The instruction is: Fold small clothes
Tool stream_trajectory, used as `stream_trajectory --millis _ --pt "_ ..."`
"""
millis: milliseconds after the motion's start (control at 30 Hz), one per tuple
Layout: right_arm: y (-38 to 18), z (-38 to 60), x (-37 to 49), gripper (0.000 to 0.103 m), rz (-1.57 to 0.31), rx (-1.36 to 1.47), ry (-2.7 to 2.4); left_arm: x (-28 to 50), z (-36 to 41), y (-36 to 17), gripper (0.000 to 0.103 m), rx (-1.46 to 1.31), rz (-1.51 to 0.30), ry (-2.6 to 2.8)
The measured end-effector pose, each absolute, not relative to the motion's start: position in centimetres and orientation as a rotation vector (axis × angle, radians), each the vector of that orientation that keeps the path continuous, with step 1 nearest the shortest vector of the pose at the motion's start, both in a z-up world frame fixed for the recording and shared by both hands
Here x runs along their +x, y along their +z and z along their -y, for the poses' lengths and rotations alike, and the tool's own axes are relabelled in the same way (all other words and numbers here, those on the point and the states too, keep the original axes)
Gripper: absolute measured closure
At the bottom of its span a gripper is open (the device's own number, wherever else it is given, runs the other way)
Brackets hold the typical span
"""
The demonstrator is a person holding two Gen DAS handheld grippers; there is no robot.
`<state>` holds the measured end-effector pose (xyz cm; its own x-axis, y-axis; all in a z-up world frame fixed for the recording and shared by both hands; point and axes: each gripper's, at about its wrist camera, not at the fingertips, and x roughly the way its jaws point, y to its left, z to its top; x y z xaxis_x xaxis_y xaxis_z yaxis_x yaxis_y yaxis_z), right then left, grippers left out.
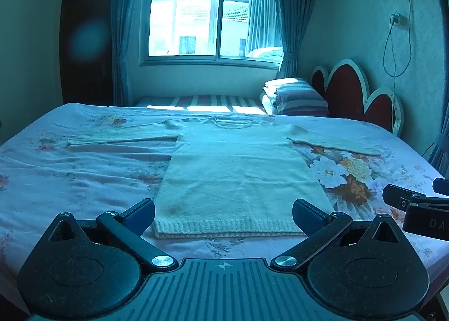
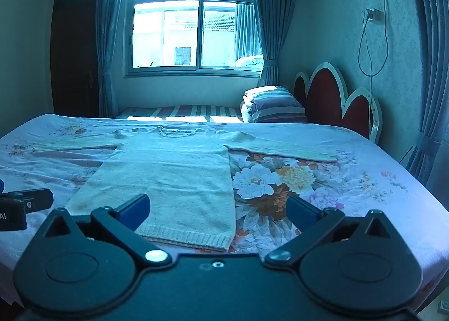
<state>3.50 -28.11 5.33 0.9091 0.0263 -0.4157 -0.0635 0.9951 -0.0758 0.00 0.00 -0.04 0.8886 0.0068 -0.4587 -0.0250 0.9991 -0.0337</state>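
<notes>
From where I'm driving, the sweater (image 1: 238,169) lies flat on the bed (image 1: 70,180), sleeves out to both sides, hem nearest me. Behind it sit folded blankets (image 1: 297,96) by the headboard (image 1: 353,93), window (image 1: 210,18) further back.

- Daylight floods through the window (image 1: 210,12), blown out white; the room is dim, blue-tinted.
- Fisheye bends edges; corners vignette dark.

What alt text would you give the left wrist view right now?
A pale knit sweater lies flat, sleeves spread, on a floral bedsheet. The open left gripper hovers empty at its hem, and the right gripper enters at the right edge.
</notes>
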Motion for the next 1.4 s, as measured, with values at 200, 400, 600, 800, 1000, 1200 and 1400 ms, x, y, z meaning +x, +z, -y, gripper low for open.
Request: stream_trajectory --millis 200,400,600,800,1000,1200,1400 --pt "5.3 27.5 3.7 0.0 -0.437 -0.103 0.046 0.7 -0.8 -0.3 0.0 -0.054 -0.496 0.011" --pt "5.6 27.6 3.2 0.0 -0.422 -0.085 0.057 0.8 -0.3 -0.5 0.0 -0.041 -0.493 0.017" --pt "5.4 27.8 3.7 0.0 -0.421 -0.088 0.061 0.0 -0.2 0.0 0.0 -0.048 -0.478 0.022" --pt "5.4 27.8 3.6 0.0 -0.416 -0.091 0.061 -0.2 -0.2 0.0 0.0 -0.052 -0.476 0.021" --pt "5.5 27.7 3.6 0.0 -0.416 -0.094 0.062 -0.3 -0.4 0.2 0.0 -0.06 -0.477 0.021" --pt "5.5 27.4 3.6 0.0 -0.414 -0.101 0.063 -0.3 -0.4 0.3 0.0 -0.06 -0.474 0.02" --pt "5.6 27.4 3.6 0.0 -0.414 -0.101 0.059 -0.2 -0.3 0.2 0.0 -0.059 -0.477 0.019"
